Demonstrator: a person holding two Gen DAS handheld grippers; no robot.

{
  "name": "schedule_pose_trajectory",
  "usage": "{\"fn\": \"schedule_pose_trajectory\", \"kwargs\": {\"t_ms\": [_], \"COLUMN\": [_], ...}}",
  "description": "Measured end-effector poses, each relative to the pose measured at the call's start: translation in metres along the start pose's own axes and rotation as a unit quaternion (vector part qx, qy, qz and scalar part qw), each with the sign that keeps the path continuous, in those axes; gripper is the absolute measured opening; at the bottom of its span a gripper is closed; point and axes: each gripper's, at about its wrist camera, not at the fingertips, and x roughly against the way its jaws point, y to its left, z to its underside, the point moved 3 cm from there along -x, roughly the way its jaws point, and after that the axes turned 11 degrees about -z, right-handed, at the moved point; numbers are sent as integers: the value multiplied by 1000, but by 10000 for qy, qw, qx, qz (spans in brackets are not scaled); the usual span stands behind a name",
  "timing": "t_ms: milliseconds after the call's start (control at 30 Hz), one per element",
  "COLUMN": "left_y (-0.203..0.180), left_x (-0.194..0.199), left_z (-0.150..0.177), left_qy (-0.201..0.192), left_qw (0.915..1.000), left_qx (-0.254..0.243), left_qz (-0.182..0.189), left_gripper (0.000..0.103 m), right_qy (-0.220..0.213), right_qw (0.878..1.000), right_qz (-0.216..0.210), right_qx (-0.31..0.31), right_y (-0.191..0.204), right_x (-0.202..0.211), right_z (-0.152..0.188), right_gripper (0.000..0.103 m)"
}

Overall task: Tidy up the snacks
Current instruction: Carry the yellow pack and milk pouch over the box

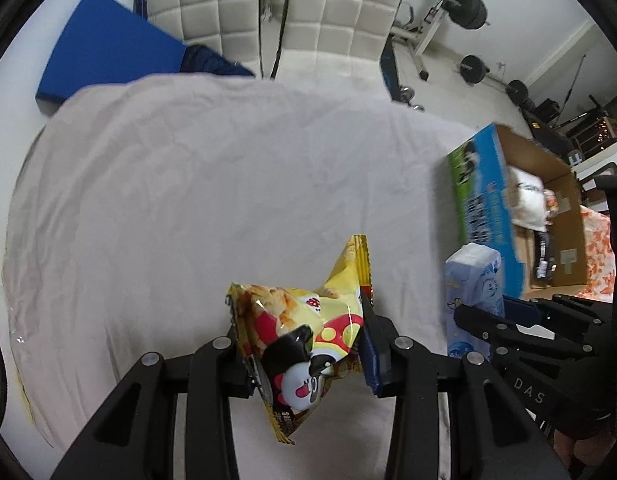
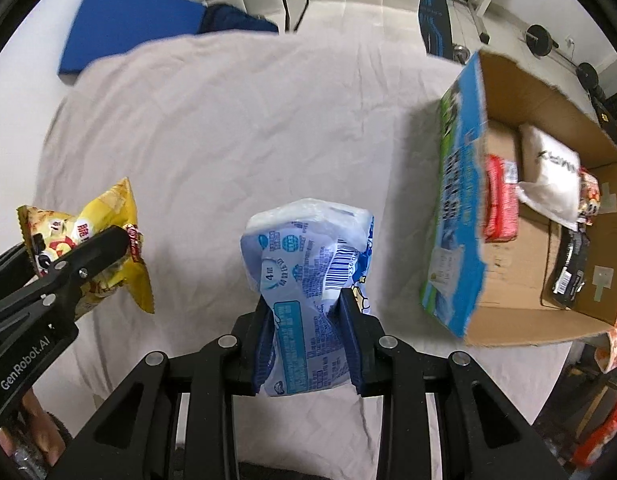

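Observation:
My left gripper (image 1: 304,344) is shut on a yellow snack bag (image 1: 308,320) with a cartoon mushroom print, held above the white cloth. The same yellow snack bag (image 2: 88,248) shows at the left of the right wrist view, pinched by the left gripper (image 2: 108,244). My right gripper (image 2: 306,320) is shut on a white and blue packet (image 2: 308,264) printed with a barcode. That white and blue packet (image 1: 472,280) appears at the right of the left wrist view. An open cardboard box (image 2: 460,184) with blue and green sides stands to the right, holding several packets.
A white cloth (image 1: 208,180) covers the table. Beyond its far edge are a blue pad (image 1: 104,52), white padded chairs (image 1: 336,12) and weight equipment (image 1: 468,12). An orange patterned cloth (image 1: 596,240) lies right of the box. A hand (image 2: 24,428) holds the left gripper.

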Motion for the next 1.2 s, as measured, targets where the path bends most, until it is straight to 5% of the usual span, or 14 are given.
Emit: {"fn": "schedule_pose_trajectory", "kwargs": {"t_ms": [333,633,933,1200], "left_y": [-52,-154,-258,-309], "left_x": [75,109,86,22], "left_z": [-14,-43,-61,-63], "left_qy": [-453,-560,-176,471], "left_qw": [9977,9924,9890,9899], "left_qx": [-156,-509,-745,-598], "left_qz": [474,966,1263,1194], "left_gripper": [36,36,36,36], "right_qy": [-592,-756,-689,-420], "right_qw": [9981,9953,9931,9951], "right_qz": [-120,170,180,-5], "right_qx": [-90,-576,-937,-892], "right_y": [-47,-162,-271,-319], "right_x": [80,123,120,64], "right_z": [18,39,47,29], "right_gripper": [33,33,33,33]}}
